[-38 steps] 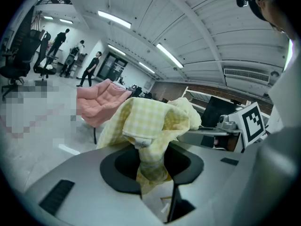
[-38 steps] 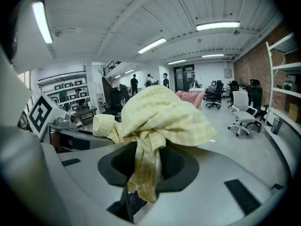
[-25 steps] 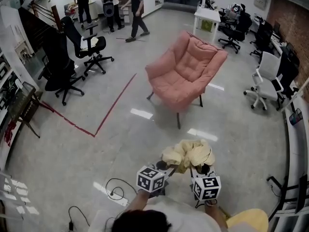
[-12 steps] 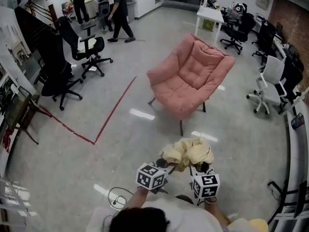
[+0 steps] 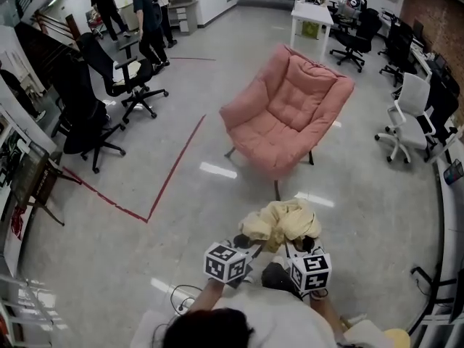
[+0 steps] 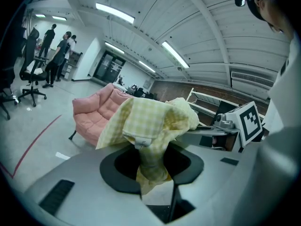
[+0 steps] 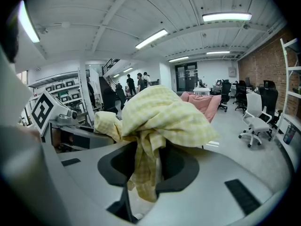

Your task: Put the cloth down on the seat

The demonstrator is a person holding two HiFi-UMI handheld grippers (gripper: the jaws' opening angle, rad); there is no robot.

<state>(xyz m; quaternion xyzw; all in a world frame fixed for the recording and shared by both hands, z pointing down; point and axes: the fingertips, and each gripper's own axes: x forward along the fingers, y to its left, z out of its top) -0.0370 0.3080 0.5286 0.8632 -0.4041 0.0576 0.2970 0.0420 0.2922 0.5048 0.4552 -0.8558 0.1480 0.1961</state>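
Observation:
A bunched yellow checked cloth hangs in the air between both grippers, a short way in front of the pink padded armchair. My left gripper is shut on a fold of the cloth, which drapes over its jaws. On the other side my right gripper is shut on another fold of the cloth. The armchair shows beyond the cloth in the left gripper view, and the armchair peeks out behind it in the right gripper view. The seat cushion is bare.
Black office chairs stand at the left, white and black ones at the right. Red tape marks the grey floor. Two people walk at the far left. A white table stands behind the armchair. A cable lies by my feet.
I have come a little nearer to the armchair with the cloth still held by both grippers. The people at the back have walked leftward.

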